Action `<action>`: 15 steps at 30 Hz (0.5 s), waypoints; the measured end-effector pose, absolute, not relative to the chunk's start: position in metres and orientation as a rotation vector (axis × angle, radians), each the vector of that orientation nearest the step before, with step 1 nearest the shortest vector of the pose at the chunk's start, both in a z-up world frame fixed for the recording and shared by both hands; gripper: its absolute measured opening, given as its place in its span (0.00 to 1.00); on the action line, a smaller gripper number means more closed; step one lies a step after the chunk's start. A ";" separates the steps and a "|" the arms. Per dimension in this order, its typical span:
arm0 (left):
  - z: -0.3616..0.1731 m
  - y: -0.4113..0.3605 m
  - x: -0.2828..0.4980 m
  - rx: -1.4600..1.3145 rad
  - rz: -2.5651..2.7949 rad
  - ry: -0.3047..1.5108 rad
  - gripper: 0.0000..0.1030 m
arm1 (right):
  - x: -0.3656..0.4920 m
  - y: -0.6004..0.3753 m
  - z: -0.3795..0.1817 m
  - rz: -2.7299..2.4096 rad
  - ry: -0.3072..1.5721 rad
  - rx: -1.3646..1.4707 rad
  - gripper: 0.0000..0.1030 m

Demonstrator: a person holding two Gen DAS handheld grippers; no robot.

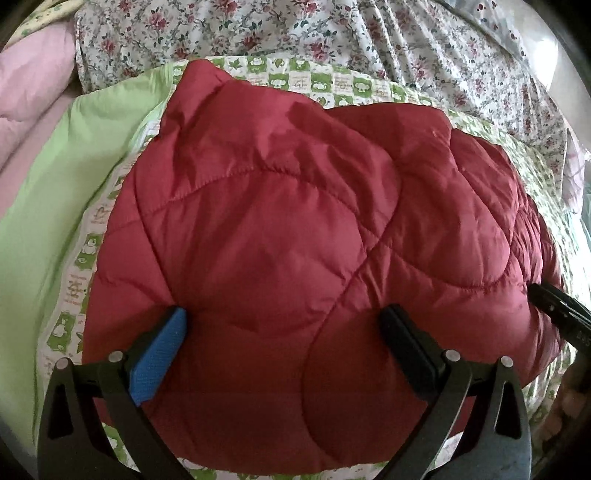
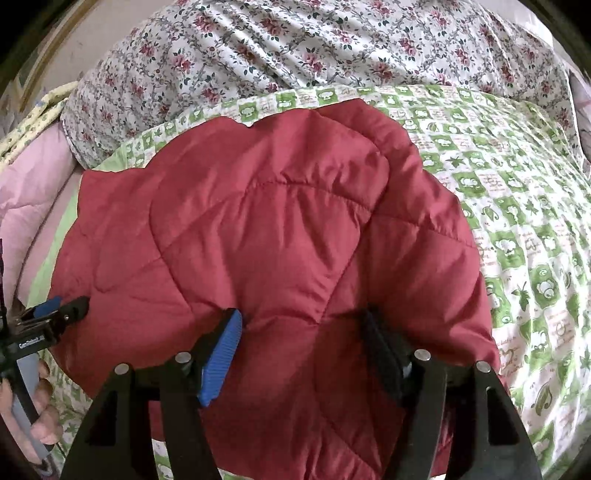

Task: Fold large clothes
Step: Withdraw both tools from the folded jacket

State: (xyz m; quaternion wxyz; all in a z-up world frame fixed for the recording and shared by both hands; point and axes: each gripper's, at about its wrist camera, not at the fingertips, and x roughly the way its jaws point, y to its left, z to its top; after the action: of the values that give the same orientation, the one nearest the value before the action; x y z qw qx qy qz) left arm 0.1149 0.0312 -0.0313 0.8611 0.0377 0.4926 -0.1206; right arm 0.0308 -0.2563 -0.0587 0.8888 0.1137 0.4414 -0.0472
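My red coat (image 1: 295, 229) lies bunched on the green quilt (image 1: 44, 229), in front of the floral sheet (image 1: 258, 29). If I clamp only the slick top layer, the padding may slip and the fold spring back. My left gripper (image 1: 284, 332) and right gripper (image 2: 303, 336) hover side by side over the coat's near edge, angled down, jaws spread wide, grasping nothing.

Home bedroom: floral sheet (image 1: 332, 33), green-print quilt (image 2: 517, 192).

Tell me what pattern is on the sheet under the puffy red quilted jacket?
Green and white checks with little pictures, on the sheet; right wrist view shows it best.
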 end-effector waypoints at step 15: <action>-0.008 0.066 0.022 0.075 -0.278 0.998 1.00 | -0.066 -0.220 -0.014 0.019 0.902 0.199 0.77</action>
State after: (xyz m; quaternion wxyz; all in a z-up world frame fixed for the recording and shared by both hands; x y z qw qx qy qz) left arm 0.0223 0.0657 -0.0083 0.8681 0.0357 0.4770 -0.1326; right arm -0.0664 -0.2201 -0.0145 0.8953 0.0959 0.4349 0.0094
